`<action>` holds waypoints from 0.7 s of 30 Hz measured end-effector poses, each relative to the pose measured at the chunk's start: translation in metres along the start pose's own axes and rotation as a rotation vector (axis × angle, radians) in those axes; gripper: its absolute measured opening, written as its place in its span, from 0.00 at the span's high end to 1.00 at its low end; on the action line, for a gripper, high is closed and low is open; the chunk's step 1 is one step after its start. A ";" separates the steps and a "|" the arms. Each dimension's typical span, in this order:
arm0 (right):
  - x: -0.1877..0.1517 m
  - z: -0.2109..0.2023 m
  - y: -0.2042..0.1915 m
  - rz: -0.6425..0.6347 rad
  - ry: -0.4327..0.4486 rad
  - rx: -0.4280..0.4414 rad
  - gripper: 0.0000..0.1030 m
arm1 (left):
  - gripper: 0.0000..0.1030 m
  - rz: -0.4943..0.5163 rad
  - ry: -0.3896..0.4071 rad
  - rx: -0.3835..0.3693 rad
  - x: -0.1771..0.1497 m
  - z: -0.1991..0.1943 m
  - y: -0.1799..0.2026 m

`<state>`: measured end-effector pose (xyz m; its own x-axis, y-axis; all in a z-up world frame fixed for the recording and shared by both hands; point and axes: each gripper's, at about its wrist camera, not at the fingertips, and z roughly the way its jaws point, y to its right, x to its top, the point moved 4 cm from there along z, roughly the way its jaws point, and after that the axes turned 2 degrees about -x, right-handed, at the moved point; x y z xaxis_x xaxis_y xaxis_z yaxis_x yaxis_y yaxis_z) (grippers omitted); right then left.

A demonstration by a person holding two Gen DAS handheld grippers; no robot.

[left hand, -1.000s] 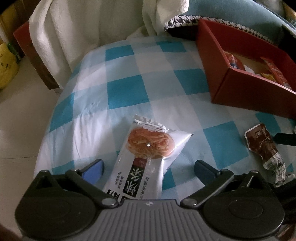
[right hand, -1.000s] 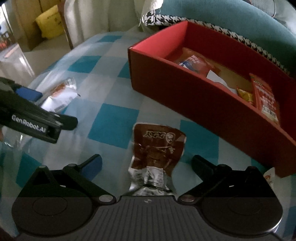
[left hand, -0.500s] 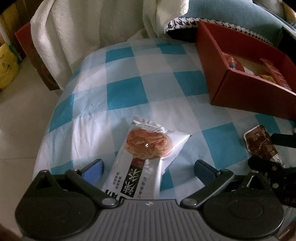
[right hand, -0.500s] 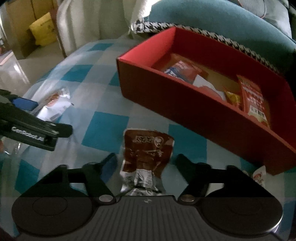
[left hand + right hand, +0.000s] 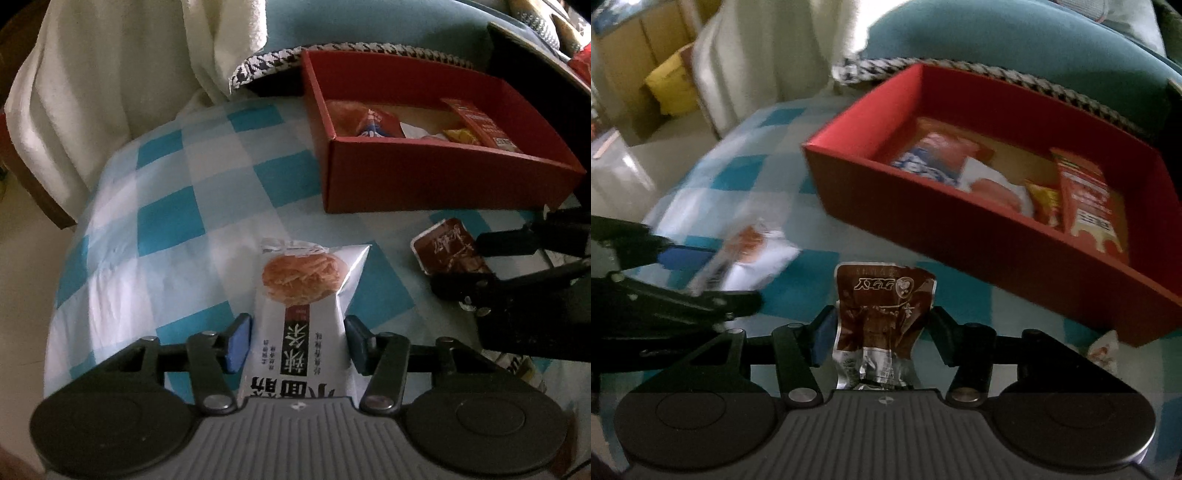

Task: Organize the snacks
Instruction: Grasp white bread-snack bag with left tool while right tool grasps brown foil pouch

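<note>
Closing both grippers: left gripper [image 5: 295, 341] on white pastry packet [image 5: 306, 295], right gripper [image 5: 875, 332] on brown snack pouch [image 5: 882, 310]; fingers pinching each; I count several snacks already in red box [image 5: 960, 236]; these two remain.

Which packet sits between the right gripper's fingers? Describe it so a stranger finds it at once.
Find the red box on the blue-checked cloth. Just in front of its near wall lies a brown snack packet. Unlike the white pastry packet nearby, it is dark brown, with a crumpled silver end.

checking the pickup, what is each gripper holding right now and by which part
The left gripper is closing on the white snack packet across its lower half; the right gripper is closing on the brown pouch at its crumpled lower part. Both pinch the side edges.
</note>
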<state>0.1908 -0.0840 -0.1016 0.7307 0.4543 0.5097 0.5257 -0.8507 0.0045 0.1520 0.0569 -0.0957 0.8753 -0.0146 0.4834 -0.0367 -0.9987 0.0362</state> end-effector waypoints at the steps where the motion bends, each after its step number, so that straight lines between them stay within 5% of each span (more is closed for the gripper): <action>1: 0.000 0.000 0.001 0.003 0.004 0.000 0.40 | 0.51 -0.010 -0.002 -0.002 0.001 0.001 -0.001; 4: 0.000 0.000 0.001 0.005 0.006 -0.003 0.39 | 0.35 -0.017 -0.012 0.031 0.005 0.004 -0.003; 9: -0.001 0.001 0.004 0.025 0.005 0.001 0.35 | 0.30 -0.048 -0.017 0.028 0.009 0.009 -0.006; 11: -0.002 0.001 0.005 0.028 0.003 -0.007 0.33 | 0.16 -0.060 -0.025 0.039 0.007 0.012 -0.006; 13: -0.002 0.002 0.004 0.011 -0.007 -0.004 0.26 | 0.13 -0.090 -0.026 0.046 0.008 0.016 -0.010; 18: -0.004 0.003 0.007 0.011 -0.005 -0.018 0.20 | 0.12 -0.107 -0.008 0.054 0.007 0.016 -0.010; 21: -0.004 0.000 0.002 -0.032 -0.004 -0.025 0.36 | 0.19 -0.097 -0.005 0.048 0.006 0.014 -0.007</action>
<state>0.1886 -0.0877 -0.1035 0.7156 0.4824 0.5052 0.5377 -0.8421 0.0423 0.1646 0.0630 -0.1050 0.8759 0.0819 0.4755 0.0710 -0.9966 0.0409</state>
